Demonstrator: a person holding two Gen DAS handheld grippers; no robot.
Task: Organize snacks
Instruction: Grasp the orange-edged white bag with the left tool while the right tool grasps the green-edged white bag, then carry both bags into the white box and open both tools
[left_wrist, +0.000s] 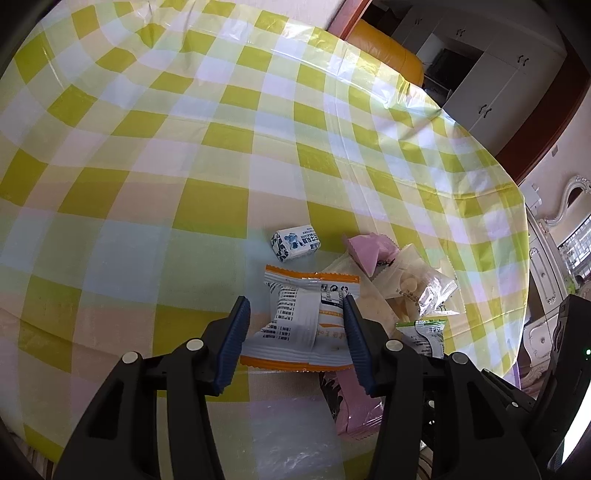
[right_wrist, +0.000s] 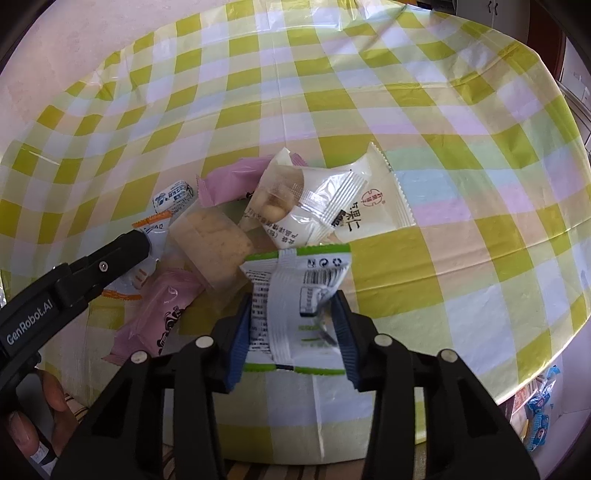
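Note:
My left gripper (left_wrist: 295, 301) is shut on a white packet with orange edges (left_wrist: 295, 325), which is pinched at its waist between the blue pads just above the checked tablecloth (left_wrist: 184, 147). The same packet (right_wrist: 157, 229) shows in the right wrist view under the left gripper's black finger (right_wrist: 122, 254). My right gripper (right_wrist: 291, 297) is shut on a white packet with green edges (right_wrist: 288, 317), creased between its pads. That green packet (left_wrist: 424, 332) also appears at the right of the left wrist view.
A heap of snacks lies between the grippers: a blue-and-white candy box (left_wrist: 295, 243), pink packets (right_wrist: 229, 181) (right_wrist: 159, 314), a tan cake packet (right_wrist: 214, 240) and white-and-clear packets (right_wrist: 354, 206). The table edge curves on the right; an orange chair (left_wrist: 388, 55) stands beyond.

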